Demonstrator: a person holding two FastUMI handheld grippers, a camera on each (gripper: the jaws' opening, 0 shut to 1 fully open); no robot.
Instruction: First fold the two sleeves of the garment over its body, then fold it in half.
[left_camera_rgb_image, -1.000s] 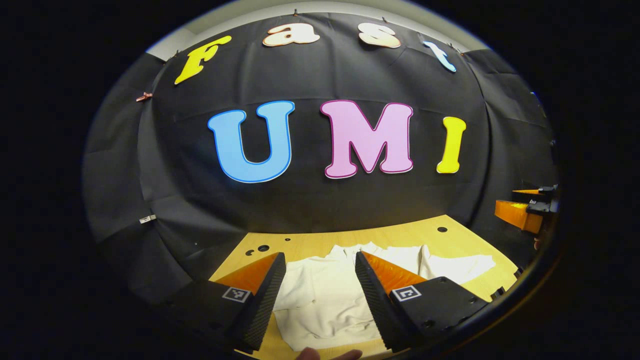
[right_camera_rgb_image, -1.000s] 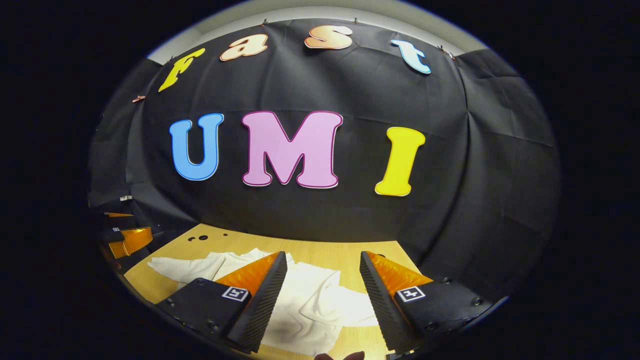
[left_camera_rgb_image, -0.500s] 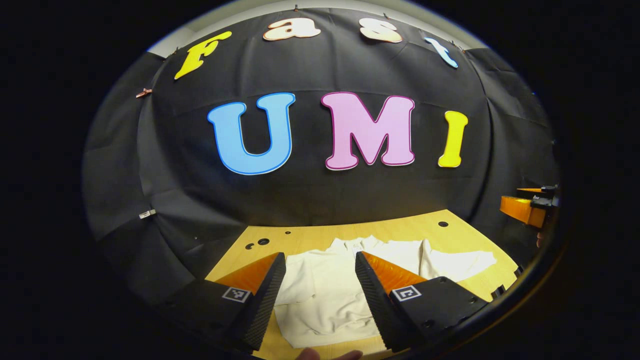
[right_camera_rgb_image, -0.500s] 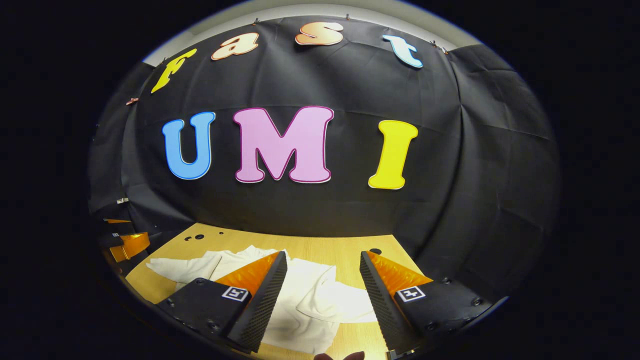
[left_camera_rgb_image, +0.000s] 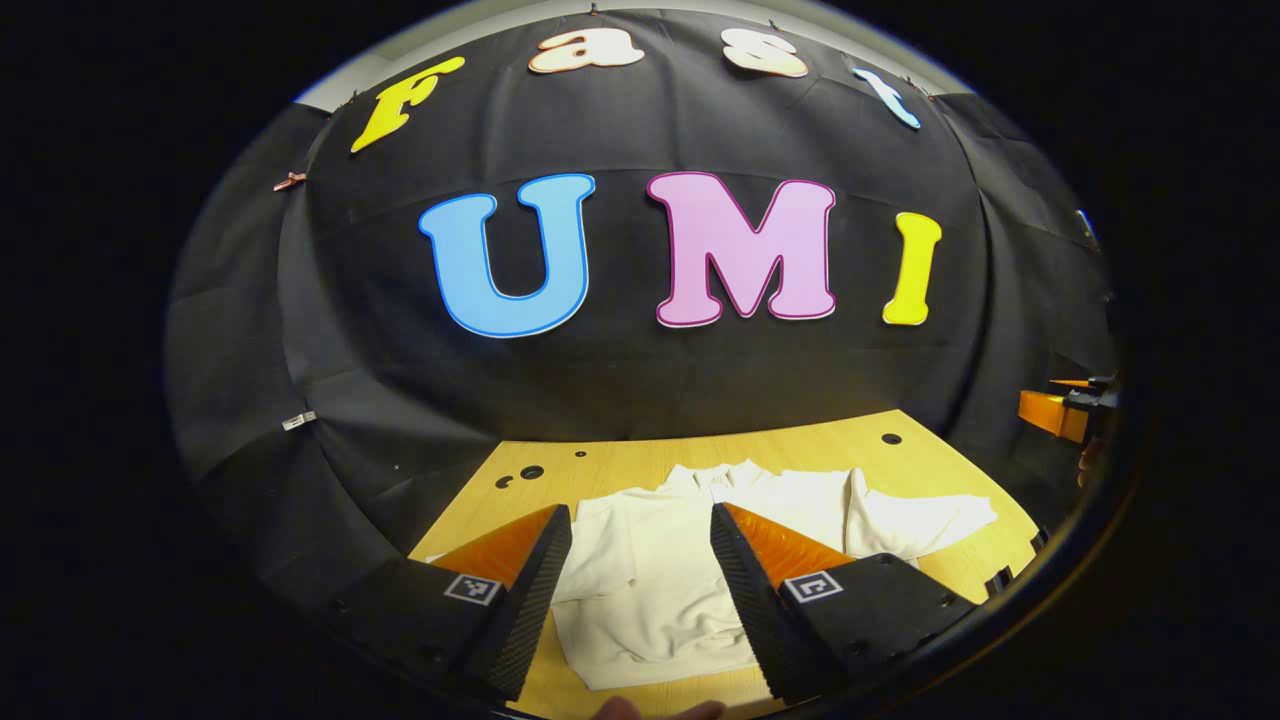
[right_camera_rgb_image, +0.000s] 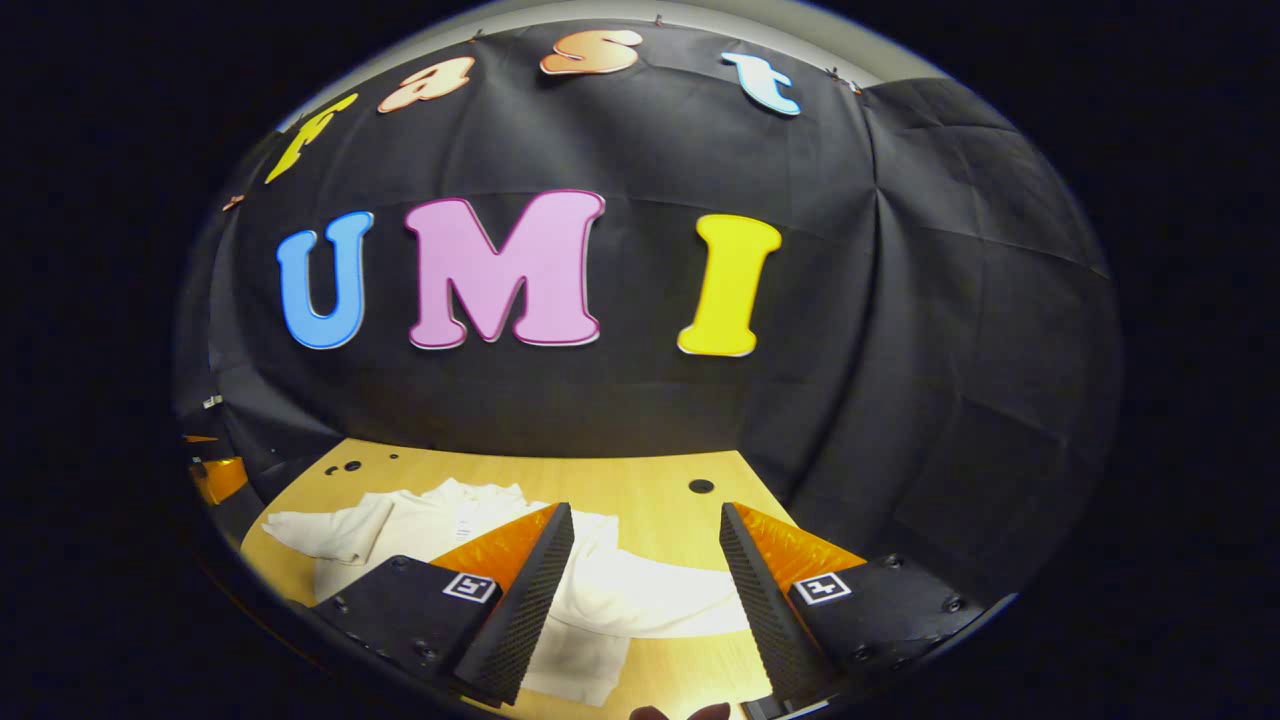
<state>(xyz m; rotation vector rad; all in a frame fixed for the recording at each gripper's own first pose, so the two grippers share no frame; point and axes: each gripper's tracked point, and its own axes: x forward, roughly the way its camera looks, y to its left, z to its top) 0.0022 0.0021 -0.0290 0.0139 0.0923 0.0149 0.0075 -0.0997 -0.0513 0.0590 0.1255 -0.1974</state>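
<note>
Lying rumpled on the wooden table (left_camera_rgb_image: 640, 462), the white garment (left_camera_rgb_image: 660, 570) spreads its sleeves left and right. Near it, the left gripper (left_camera_rgb_image: 640, 560) and right gripper (right_camera_rgb_image: 645, 560) hover with jaws wide apart, their 2 fingers each touching nothing.

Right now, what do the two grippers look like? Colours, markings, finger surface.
Both match. The left gripper has two wedge-shaped fingers: orange outer faces, black ribbed inner pads, on black bodies with small screw holes. Each side carries a small square black-and-white tag. The right gripper is the same build, with a tag on each side. No cables visible.
</note>
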